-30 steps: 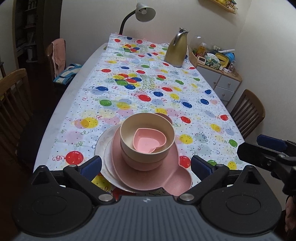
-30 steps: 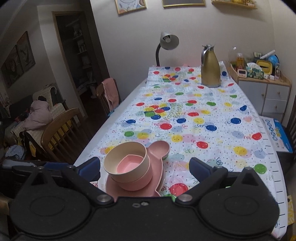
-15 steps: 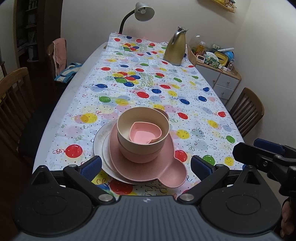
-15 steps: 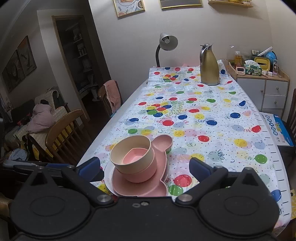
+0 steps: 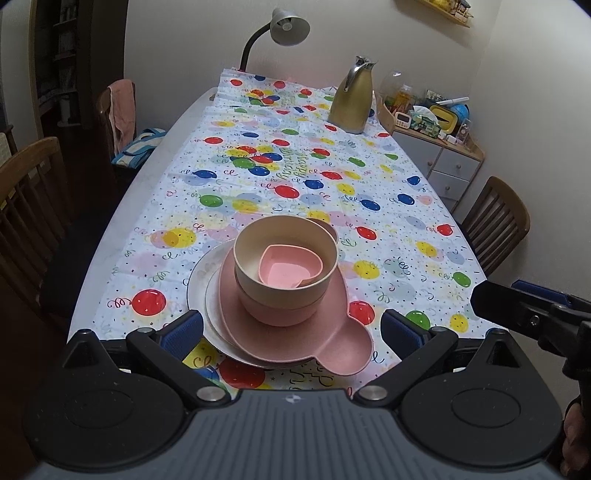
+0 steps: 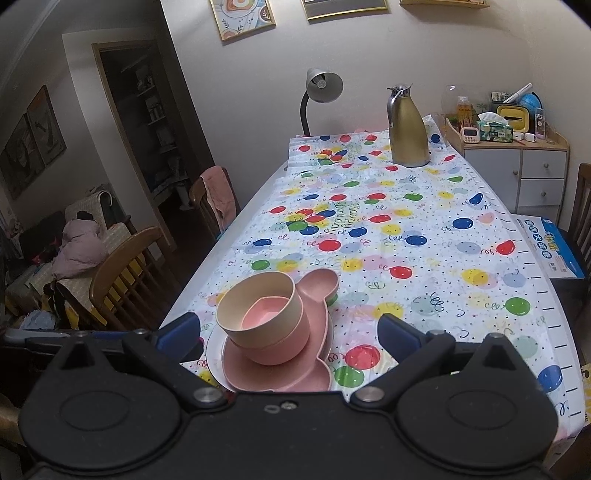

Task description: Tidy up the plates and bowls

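**Both grippers spread wide, holding nothing**

The left gripper [image 5: 291,328] and right gripper [image 6: 290,328] hover apart from the dish stack [image 5: 286,288]: white plates, pink eared plate, pink bowl, beige bowl, heart dish nested inside. Far behind the stack stand a gold jug [image 5: 351,99] and lamp [image 5: 288,26].

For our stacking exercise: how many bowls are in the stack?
3: a heart bowl inside a beige bowl, inside a pink bowl. More may be hidden.

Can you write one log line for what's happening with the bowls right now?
left tool: open, empty | right tool: open, empty | heart bowl inside beige bowl | stack on pink plate
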Available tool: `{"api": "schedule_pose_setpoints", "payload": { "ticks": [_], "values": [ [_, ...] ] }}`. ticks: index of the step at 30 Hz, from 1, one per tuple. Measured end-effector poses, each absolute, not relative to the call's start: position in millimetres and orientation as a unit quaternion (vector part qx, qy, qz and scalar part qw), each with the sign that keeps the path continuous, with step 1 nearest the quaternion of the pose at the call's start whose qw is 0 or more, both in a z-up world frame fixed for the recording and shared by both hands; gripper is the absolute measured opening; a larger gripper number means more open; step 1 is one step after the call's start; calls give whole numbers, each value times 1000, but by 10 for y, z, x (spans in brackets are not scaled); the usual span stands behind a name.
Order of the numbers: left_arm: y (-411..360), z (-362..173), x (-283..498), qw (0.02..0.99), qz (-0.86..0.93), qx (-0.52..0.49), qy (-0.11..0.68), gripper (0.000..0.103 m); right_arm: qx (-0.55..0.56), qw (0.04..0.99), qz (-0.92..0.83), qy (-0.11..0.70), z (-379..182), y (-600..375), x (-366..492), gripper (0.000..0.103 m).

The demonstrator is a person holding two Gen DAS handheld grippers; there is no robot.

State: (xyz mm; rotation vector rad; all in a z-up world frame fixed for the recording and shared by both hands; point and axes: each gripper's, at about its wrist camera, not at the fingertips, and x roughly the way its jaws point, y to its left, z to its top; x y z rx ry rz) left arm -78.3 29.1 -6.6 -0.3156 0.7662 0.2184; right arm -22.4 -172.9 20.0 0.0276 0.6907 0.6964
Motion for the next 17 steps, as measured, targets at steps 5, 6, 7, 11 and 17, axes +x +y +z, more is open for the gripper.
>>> {"api": "schedule_pose_setpoints", "payload": {
  "ticks": [5, 6, 7, 11, 17],
  "values": [
    [282, -83, -776, 908, 107, -153, 374, 103, 20, 885, 328, 331, 197, -1751, -216, 103],
    [280, -88, -772, 908, 106, -153, 375, 103, 22, 886, 326, 330, 197, -1759, -216, 103],
    [276, -93, -768, 908, 106, -153, 376, 103, 24, 886, 324, 330, 197, -1765, -218, 103],
    [282, -107, -746, 907, 103, -156, 378, 103, 28, 886, 321, 333, 186, -1778, -211, 103],
    [268, -122, -718, 907, 97, -156, 378, 103, 29, 888, 317, 331, 192, -1780, -196, 103]
  ]
}}
